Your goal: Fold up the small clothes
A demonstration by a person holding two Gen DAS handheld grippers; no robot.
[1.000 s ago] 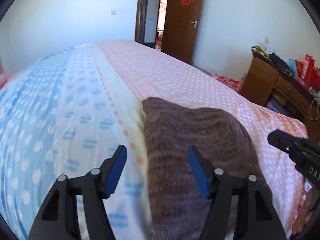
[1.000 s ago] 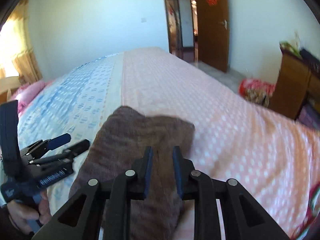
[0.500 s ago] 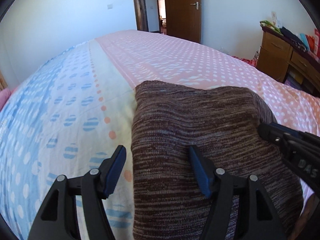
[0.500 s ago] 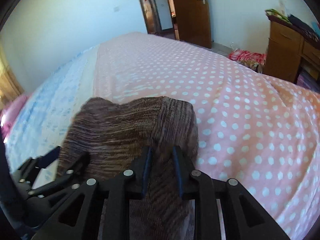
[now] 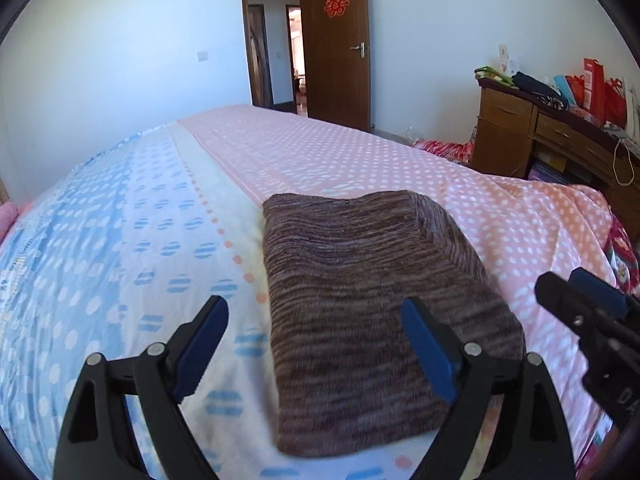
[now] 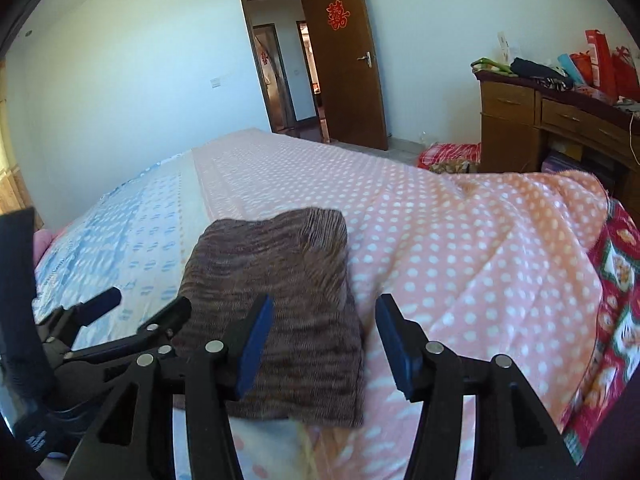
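Note:
A brown striped knit garment (image 5: 372, 300) lies folded into a flat rectangle on the bed, across the seam between blue and pink bedding. It also shows in the right wrist view (image 6: 280, 300). My left gripper (image 5: 316, 344) is open and empty, above the garment's near left edge. My right gripper (image 6: 324, 340) is open and empty, above the garment's near right edge; it shows at the right edge of the left wrist view (image 5: 592, 312). The left gripper shows at the left of the right wrist view (image 6: 132, 312).
The bed (image 5: 120, 240) has a blue dotted cover on the left and a pink dotted one (image 6: 460, 240) on the right. A wooden desk (image 5: 540, 132) with clutter stands at the right. A red patterned cloth (image 6: 616, 304) hangs at the bed's right edge. An open door (image 5: 336, 40) is behind.
My right gripper was shut on the garment's edge; it has opened and let go. The garment now lies flat and folded. Both grippers have drawn back toward me.

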